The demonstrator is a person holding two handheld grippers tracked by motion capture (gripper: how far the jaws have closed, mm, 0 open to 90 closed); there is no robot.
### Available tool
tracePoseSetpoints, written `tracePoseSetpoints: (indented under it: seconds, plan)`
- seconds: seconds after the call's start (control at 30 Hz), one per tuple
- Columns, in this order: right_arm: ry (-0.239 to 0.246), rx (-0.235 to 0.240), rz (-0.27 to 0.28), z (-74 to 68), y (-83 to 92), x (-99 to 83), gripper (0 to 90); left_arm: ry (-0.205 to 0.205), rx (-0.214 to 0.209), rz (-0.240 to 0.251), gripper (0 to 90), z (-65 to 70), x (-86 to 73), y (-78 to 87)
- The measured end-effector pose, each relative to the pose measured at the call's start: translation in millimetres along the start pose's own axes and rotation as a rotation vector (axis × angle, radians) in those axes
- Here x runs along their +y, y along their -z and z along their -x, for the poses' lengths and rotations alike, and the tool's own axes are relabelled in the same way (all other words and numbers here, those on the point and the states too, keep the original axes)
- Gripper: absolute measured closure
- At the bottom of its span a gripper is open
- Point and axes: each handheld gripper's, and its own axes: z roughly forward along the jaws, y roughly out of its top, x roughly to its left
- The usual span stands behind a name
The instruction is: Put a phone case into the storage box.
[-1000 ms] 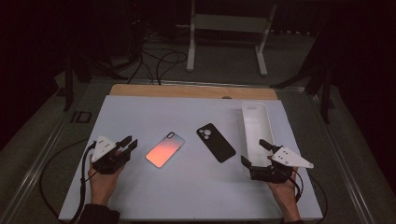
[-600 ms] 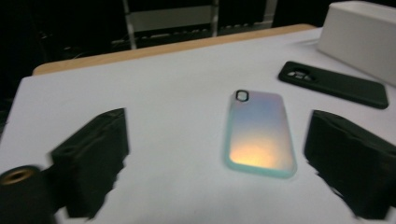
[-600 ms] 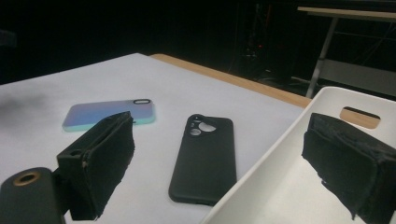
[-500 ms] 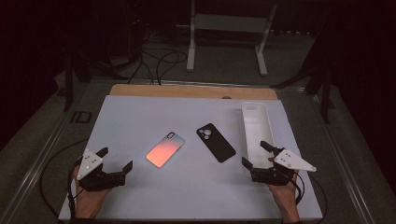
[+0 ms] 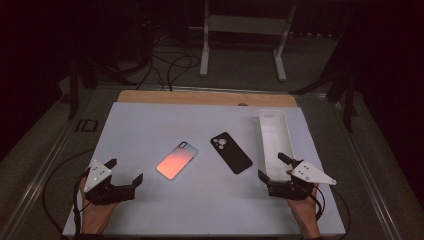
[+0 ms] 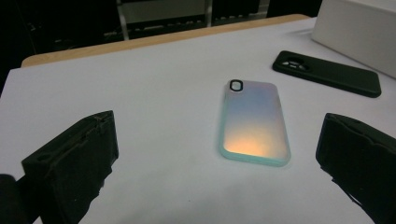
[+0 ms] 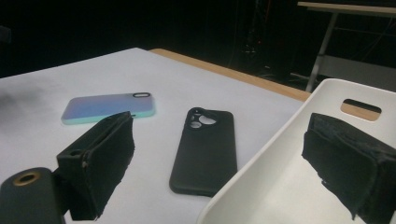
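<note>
Left tongs point(image 5: 125, 171) at the near left corner of the bench point(image 5: 150, 120), jaws spread wide, nothing between them. They've just been opening, no object in the gap. In the left gripper view the jaws frame bare bench, with the iridescent phone case point(image 6: 253, 120) lying just ahead, closer to the right jaw, not touching either.

Right tongs point(image 5: 272, 166) at the near right, jaws also wide apart and empty. One jaw sits over the near end of the white tray point(image 5: 274, 137), the other over the bench beside it; can't tell if either touches the tray rim.

Iridescent phone case point(image 5: 177, 160) lies flat, back up, left of centre, camera cutout at its far end, angled slightly. It sits between the two tongs, nearer the left ones.

Black phone case point(image 5: 231, 152) lies flat just right of it, apart from it, between it and the tray, camera cutouts at its far end.

White tray runs lengthwise along the right side, empty inside as far as visible.

Beyond: wooden bench edge point(image 5: 200, 97).
</note>
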Motion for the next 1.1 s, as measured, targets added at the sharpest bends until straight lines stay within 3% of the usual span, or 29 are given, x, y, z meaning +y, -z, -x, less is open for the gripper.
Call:
tracePoseSetpoints:
  seconds: [0.5,0.57,0.63,0.7,1.1]
  plan:
    - [0.000,-0.004,-0.007,2.6,-0.6,1.2,8.8,-0.076,-0.039,-0.164,0.0,15.1,25.8,-38.7]
    - [-0.001,-0.008,-0.005,4.1,-0.3,1.2,8.8,-0.103,-0.047,-0.211,0.0,17.5,28.9,-52.0]
    - [-0.003,-0.012,-0.007,4.4,-0.1,1.1,8.9,-0.104,-0.055,-0.228,0.0,17.5,29.8,-56.4]
    - [-0.005,-0.013,-0.009,5.5,0.3,1.0,8.9,-0.101,-0.071,-0.292,0.0,18.0,32.0,-69.4]
    - [-0.008,-0.013,-0.005,6.1,0.7,1.9,8.9,-0.134,-0.079,-0.382,0.0,22.3,34.2,-102.4]
